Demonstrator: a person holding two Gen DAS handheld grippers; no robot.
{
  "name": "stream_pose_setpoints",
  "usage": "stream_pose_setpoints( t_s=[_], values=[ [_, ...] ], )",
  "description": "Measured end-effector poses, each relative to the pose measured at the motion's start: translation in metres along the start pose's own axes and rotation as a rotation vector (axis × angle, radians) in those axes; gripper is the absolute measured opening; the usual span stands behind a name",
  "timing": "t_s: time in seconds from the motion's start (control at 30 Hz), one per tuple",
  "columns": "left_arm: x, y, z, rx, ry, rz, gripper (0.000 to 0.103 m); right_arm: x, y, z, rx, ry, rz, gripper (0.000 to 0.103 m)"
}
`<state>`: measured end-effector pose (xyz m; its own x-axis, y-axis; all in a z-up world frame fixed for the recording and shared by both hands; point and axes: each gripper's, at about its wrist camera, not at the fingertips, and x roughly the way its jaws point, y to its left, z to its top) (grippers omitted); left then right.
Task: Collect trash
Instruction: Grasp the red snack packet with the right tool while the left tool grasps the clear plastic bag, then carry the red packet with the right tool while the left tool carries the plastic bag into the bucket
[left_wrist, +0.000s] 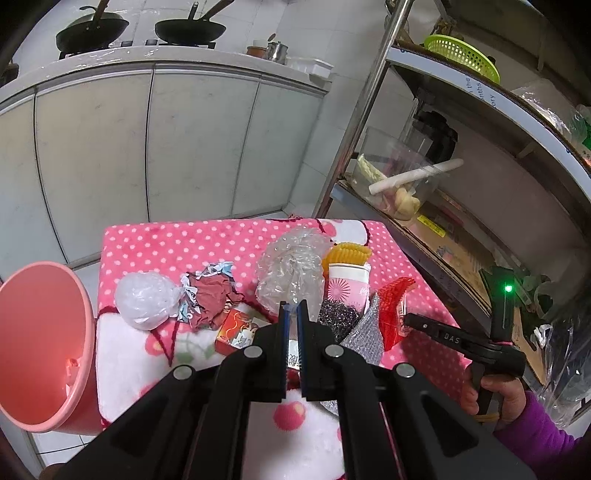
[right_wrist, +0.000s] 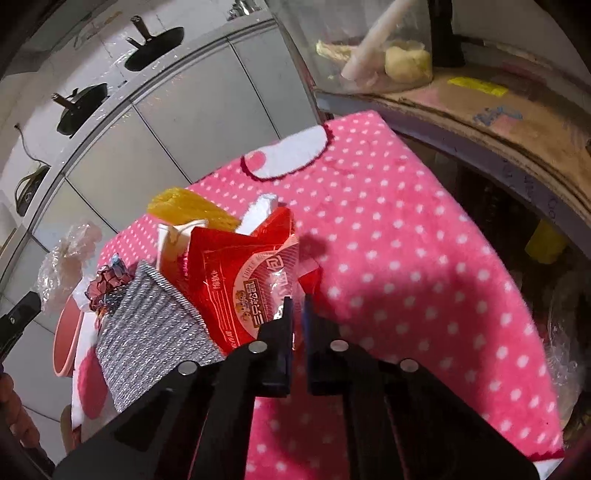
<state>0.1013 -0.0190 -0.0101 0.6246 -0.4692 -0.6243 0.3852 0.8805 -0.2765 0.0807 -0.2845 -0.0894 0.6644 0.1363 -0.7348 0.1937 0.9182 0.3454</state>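
- You are holding the left gripper over a pink polka-dot fleece cloth; its jaws are pressed together, and what looks like a thin printed wrapper edge is showing in the slit between them, though you cannot tell if it is gripped.
- You are pinching a red foil snack packet with the right gripper, jaws closed on the packet's clear torn edge, the packet lifting off the cloth toward 11 o'clock.
- A silver woven metallic pouch is lying just beside the packet at 9 o'clock in the right wrist view.
- Trash is sitting in a row across the cloth in the left wrist view: a white knotted plastic bag at 10 o'clock of the left gripper, crumpled dark-red paper beside it, a small red printed carton, and a crumpled clear plastic bag at 12 o'clock.
- A pink plastic bin is standing off the cloth's edge at 9 o'clock.
- Your hand in a purple sleeve is gripping the right tool's handle at 3 o'clock.
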Motion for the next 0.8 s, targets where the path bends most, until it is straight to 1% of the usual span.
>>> stream_pose_setpoints(
  t_s=[0.27,0.47,0.67,0.8],
  values=[
    [-0.020,0.001,-0.002,-0.009,-0.034,-0.004,0.003,-0.039,0.008,-0.002,-0.030,-0.085,0.000,0.003],
    [-0.041,0.003,-0.005,-0.008,-0.077,0.018,0.003,-0.073,0.024,0.003,-0.053,-0.155,0.036,0.003],
    [-0.067,0.018,-0.010,-0.030,-0.121,0.056,0.004,-0.085,0.058,0.009,-0.114,-0.181,0.089,0.003],
    [-0.086,0.033,-0.012,-0.055,-0.157,0.101,0.003,-0.086,0.088,0.013,-0.161,-0.184,0.133,0.003]
  ],
)
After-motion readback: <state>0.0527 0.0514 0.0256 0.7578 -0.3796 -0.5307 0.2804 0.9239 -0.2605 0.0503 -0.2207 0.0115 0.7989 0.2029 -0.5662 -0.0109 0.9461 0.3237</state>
